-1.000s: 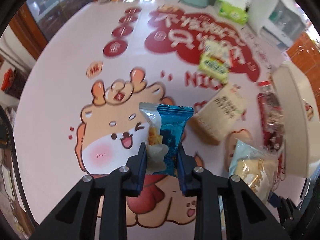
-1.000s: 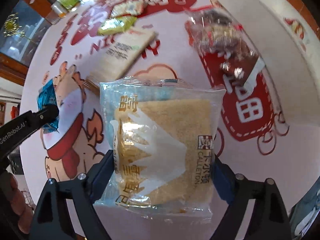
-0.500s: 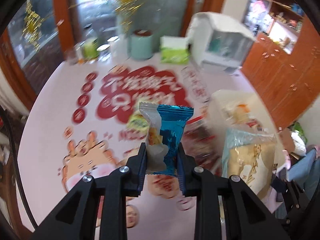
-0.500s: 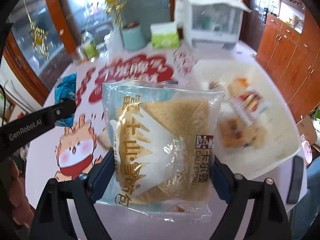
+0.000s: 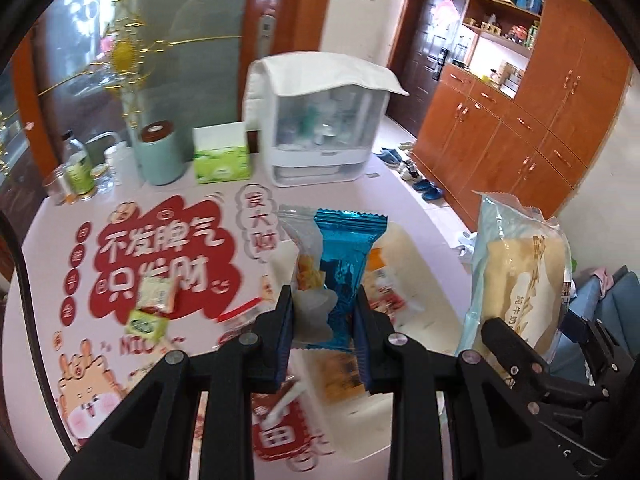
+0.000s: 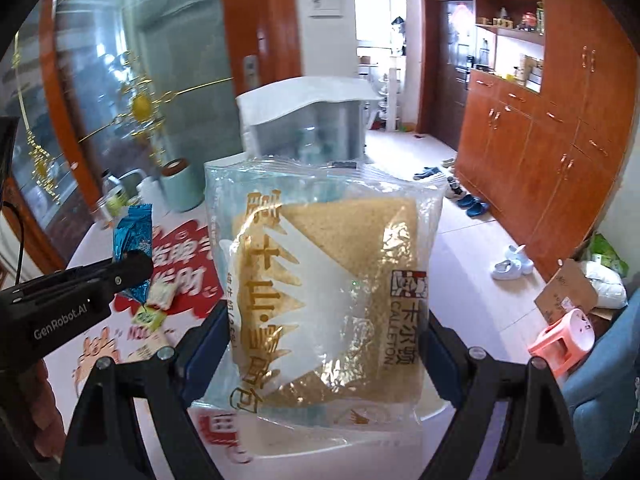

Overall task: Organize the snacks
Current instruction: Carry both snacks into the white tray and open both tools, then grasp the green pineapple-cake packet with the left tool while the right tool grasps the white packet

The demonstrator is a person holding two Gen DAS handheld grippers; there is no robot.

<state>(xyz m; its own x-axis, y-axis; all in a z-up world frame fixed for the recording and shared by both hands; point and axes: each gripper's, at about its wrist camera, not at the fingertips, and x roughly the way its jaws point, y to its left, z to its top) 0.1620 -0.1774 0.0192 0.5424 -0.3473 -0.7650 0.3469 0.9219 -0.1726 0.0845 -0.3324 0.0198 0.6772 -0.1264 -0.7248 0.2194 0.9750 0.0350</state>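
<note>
Grippers are both loaded and raised above the table. Left gripper [image 5: 325,322] is clamping a small blue foil snack packet [image 5: 343,268] by its lower half, jaws pressing flat against its two faces, so the packet is standing upright and the crimped top is staying clear of the fingers. Right gripper [image 6: 325,350] is gripping a large clear bread packet [image 6: 326,296] across its width, jaws spread wide to take the bulk; the bag is bulging between them, which suggests a soft load that should not be squeezed harder.

Both packets are hanging in the air rather than resting on anything. Beneath the left gripper a pale tray [image 5: 404,248] is lying toward the table's right edge and already holding several wrapped snacks [image 5: 382,280], though blur is hiding their exact number. Judging by this, the tray is serving as the collecting point, and both packets are being carried to it.

Further out, two small green and white packets [image 5: 150,310] are lying loose on the printed tablecloth [image 5: 80,300] near its middle, apparently awaiting collection. Along the far edge a mint canister [image 5: 160,154], a green tissue box [image 5: 222,158] and a covered white appliance [image 5: 320,128] are standing in a row.
</note>
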